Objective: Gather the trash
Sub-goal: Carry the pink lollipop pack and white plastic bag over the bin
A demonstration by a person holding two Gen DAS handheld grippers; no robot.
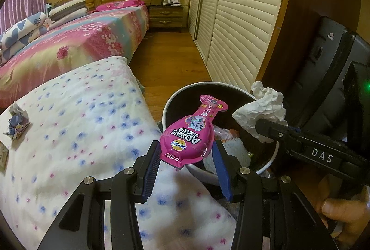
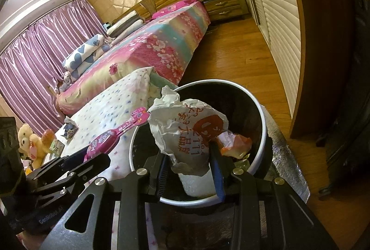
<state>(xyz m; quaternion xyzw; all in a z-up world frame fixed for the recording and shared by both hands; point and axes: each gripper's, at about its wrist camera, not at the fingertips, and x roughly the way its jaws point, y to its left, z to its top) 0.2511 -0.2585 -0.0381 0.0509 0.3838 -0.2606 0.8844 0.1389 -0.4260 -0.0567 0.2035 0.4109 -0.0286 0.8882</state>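
My left gripper is shut on a pink snack wrapper, held over the near rim of a round white trash bin with a dark inside. My right gripper is shut on a crumpled white paper wrapper with red print, held above the same bin. In the left wrist view the right gripper comes in from the right with the crumpled paper. In the right wrist view the left gripper carries the pink wrapper at the left. Trash lies inside the bin.
The bin stands on a wooden floor beside a white flowered quilt, where more crumpled scraps lie. A pink bed, a nightstand, slatted wardrobe doors and plush toys surround it.
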